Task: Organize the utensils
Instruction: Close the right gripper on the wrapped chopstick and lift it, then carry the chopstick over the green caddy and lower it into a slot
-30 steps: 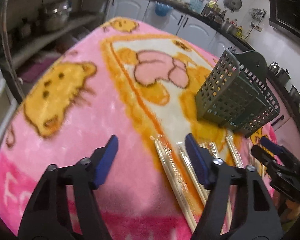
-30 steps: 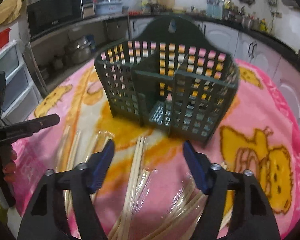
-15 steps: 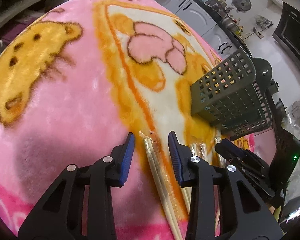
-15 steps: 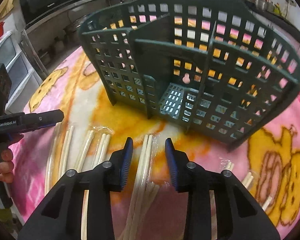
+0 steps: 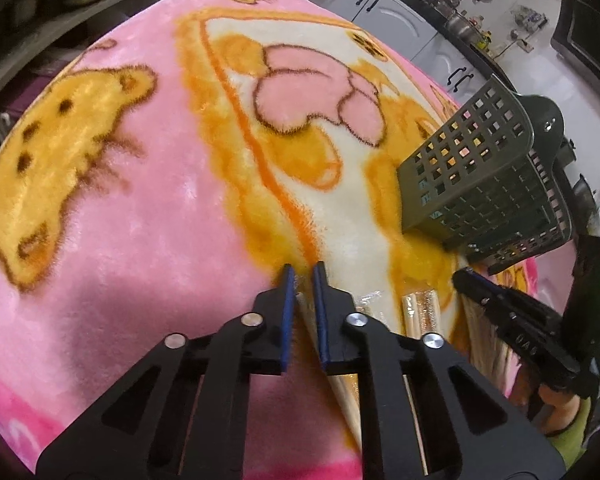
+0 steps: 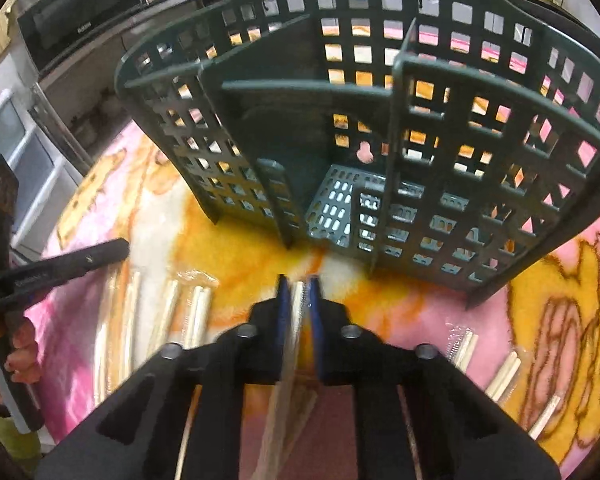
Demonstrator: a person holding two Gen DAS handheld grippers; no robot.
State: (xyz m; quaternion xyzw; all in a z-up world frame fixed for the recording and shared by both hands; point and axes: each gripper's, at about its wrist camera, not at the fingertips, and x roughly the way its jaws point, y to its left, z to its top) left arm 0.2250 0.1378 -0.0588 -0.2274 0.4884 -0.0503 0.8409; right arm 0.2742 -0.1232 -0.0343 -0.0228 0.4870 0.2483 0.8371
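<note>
Both of my grippers, spread wide a second ago above the wrapped chopsticks, have dropped toward the blanket and brought their jaws together. My left gripper now pinches the tip of one cellophane-wrapped chopstick pair, which runs back under the black frame; its blue pads are nearly touching with only the wrapper end between them. My right gripper likewise pinches a wrapped pair, pale sticks showing between its pads and trailing blurred beneath the frame.

Container: a dark green slotted cutlery caddy stands upright on the pink and orange cartoon blanket that covers the bench, just beyond the right gripper's tips and well to the right in the left wrist view. Its interior is divided by partitions into several compartments; the central one, seen down to its perforated floor, holds nothing, and the others show only blanket colour through their square holes. A keyhole hanging slot marks its back wall.

Loose items: more wrapped chopstick pairs lie on the blanket left of the right gripper, others to its right, none inside the caddy. A hand grips the left tool's handle at the left edge of the right wrist view.
</note>
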